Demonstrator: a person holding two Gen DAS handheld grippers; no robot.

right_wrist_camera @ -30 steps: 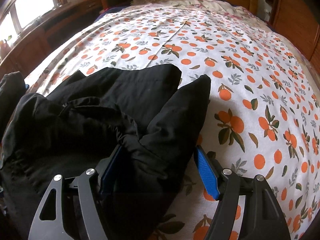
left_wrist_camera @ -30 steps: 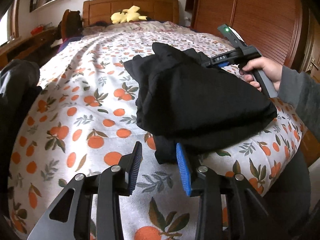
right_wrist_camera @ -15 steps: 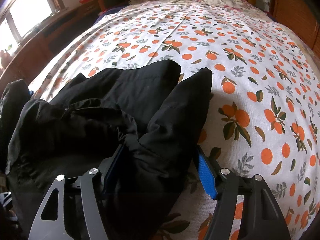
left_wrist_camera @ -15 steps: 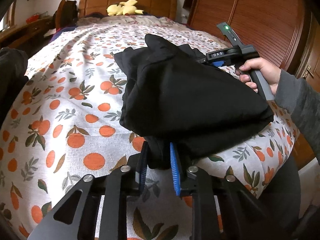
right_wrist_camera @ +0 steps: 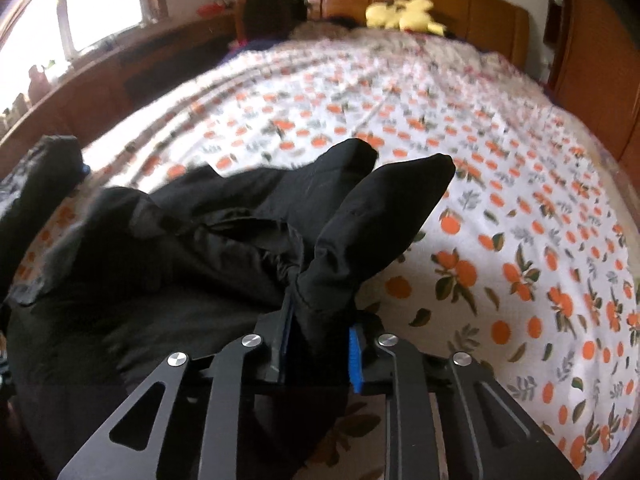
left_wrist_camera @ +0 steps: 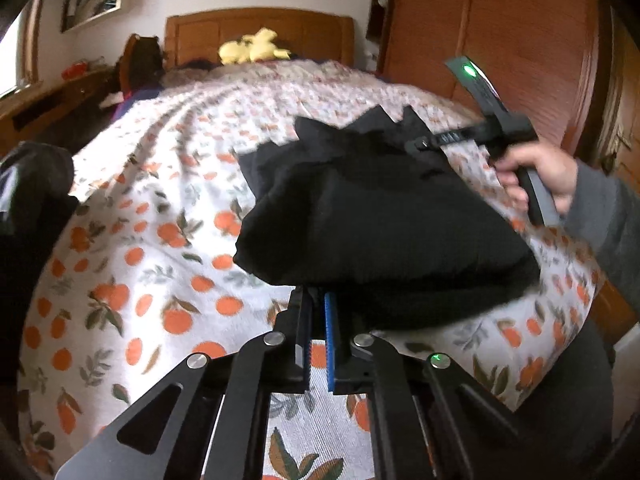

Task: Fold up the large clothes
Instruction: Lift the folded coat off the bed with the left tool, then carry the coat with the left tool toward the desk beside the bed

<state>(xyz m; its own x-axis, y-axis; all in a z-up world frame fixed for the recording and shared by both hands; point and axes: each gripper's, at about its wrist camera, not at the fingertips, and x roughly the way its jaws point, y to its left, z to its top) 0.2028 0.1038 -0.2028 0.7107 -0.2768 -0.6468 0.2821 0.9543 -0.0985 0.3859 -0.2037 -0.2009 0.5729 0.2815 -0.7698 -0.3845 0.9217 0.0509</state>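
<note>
I see the bed [right_wrist_camera: 500,168] under its orange-print cover, a black garment [left_wrist_camera: 380,216] lying just ahead of my tongs, a yellow plush toy [right_wrist_camera: 404,14] far beyond.

Left gripper [left_wrist_camera: 316,328]: black angular linkage arms with cut-out slots, round silver screw heads, ribbed blue pads, small green light on right arm. Right gripper [right_wrist_camera: 320,344]: same black frame, silver screws, blue pads; seen from left wrist, black pistol handle, green light on top fin. Grey sleeve [left_wrist_camera: 604,216] at wrist.
</note>
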